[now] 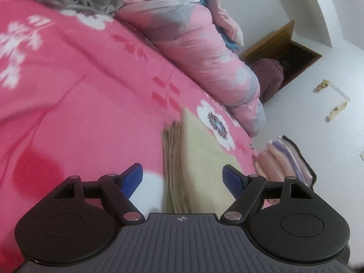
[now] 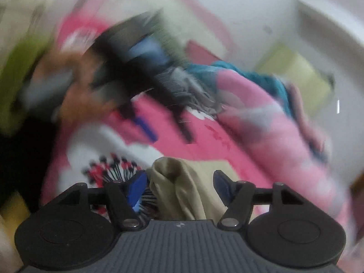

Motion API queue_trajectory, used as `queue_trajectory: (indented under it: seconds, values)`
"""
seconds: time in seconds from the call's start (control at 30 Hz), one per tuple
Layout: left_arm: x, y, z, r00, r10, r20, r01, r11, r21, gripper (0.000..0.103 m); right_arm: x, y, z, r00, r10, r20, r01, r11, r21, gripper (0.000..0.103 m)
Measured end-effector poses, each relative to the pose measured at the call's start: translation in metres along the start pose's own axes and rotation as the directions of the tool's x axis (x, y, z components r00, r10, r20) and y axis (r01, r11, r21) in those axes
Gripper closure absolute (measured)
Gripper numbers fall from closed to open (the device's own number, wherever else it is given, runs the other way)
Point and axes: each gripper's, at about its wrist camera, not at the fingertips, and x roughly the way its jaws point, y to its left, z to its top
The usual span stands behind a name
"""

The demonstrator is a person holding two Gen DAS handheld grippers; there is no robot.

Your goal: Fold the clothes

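While both claws gape, left claw (image 1: 183,179) and right claw (image 2: 180,187) seemingly straddle beige cloth (image 1: 200,159).

My right wrist view is smeared by motion: beyond my right claw (image 2: 179,182) the dark and blue shape (image 2: 136,52) over the pink floral bedsheet (image 2: 173,136) could be my other claw, I cannot tell. The crumpled beige cloth (image 2: 182,193) runs under my claw body, its near end hidden. In the left view, my left claw (image 1: 183,175) covers the folded beige garment's (image 1: 200,150) near edge, and the striped folded pile (image 1: 279,159) at the bed's edge is partly hidden behind my finger.
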Motion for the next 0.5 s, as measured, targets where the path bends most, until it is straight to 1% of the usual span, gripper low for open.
queue_trajectory:
  seconds: [0.03,0.07,0.1,0.13,0.17,0.2,0.23,0.27,0.3,0.33,0.37,0.43,0.47,0.5]
  values:
    - [0.009,0.000,0.009,1.000,-0.001,-0.007,0.001,1.000,0.011,0.025,0.010,0.009,0.001,1.000,-0.009,-0.006,0.009,0.998,-0.056,0.036]
    - [0.020,0.000,0.018,1.000,-0.001,-0.024,0.001,1.000,0.017,0.025,0.020,0.016,0.002,1.000,-0.017,-0.016,0.016,0.995,-0.100,0.040]
    - [0.030,-0.001,0.026,0.999,0.001,-0.041,0.000,1.000,0.026,0.026,0.029,0.022,0.001,0.999,-0.020,-0.037,0.014,0.990,-0.140,0.048]
    - [0.041,-0.004,0.031,0.998,0.009,-0.057,-0.006,0.998,0.057,0.028,0.035,0.025,0.000,0.998,-0.038,-0.060,0.028,0.987,-0.160,0.070]
    - [0.052,-0.007,0.037,0.997,0.019,-0.072,-0.012,0.996,0.088,0.029,0.040,0.027,0.000,0.995,-0.053,-0.079,0.039,0.985,-0.171,0.089]
    - [0.063,-0.011,0.043,0.996,0.027,-0.086,-0.016,0.993,0.117,0.031,0.040,0.022,0.001,0.995,-0.053,-0.082,0.043,0.991,-0.124,0.092]
    - [0.073,-0.014,0.045,0.994,0.021,-0.103,-0.007,0.991,0.132,0.041,0.040,0.016,0.002,0.995,-0.052,-0.083,0.046,0.996,-0.073,0.096]
    - [0.083,-0.016,0.047,0.993,0.015,-0.121,0.003,0.989,0.148,0.050,0.038,0.007,0.003,0.996,-0.047,-0.081,0.047,0.999,0.004,0.098]
    - [0.092,-0.019,0.050,0.991,0.010,-0.136,0.012,0.987,0.161,0.062,0.037,-0.001,0.004,0.996,-0.048,-0.078,0.053,0.996,0.069,0.098]
    - [0.099,-0.021,0.051,0.990,0.005,-0.138,0.017,0.987,0.162,0.068,0.035,-0.009,0.005,0.996,-0.050,-0.074,0.059,0.990,0.130,0.099]
    - [0.104,-0.023,0.052,0.990,0.003,-0.138,0.021,0.985,0.173,0.072,0.034,-0.013,0.006,0.996,-0.056,-0.071,0.066,0.985,0.158,0.099]
    - [0.110,-0.029,0.054,0.990,0.012,-0.140,0.018,0.977,0.211,0.085,0.032,-0.016,0.008,0.996,-0.063,-0.068,0.074,0.982,0.176,0.099]
    - [0.113,-0.032,0.056,0.990,0.015,-0.141,0.018,0.973,0.228,0.088,0.032,-0.016,0.009,0.996,-0.065,-0.067,0.076,0.981,0.177,0.099]
    - [0.114,-0.033,0.058,0.990,0.003,-0.144,0.031,0.972,0.232,0.091,0.031,-0.016,0.010,0.996,-0.067,-0.066,0.078,0.981,0.179,0.100]
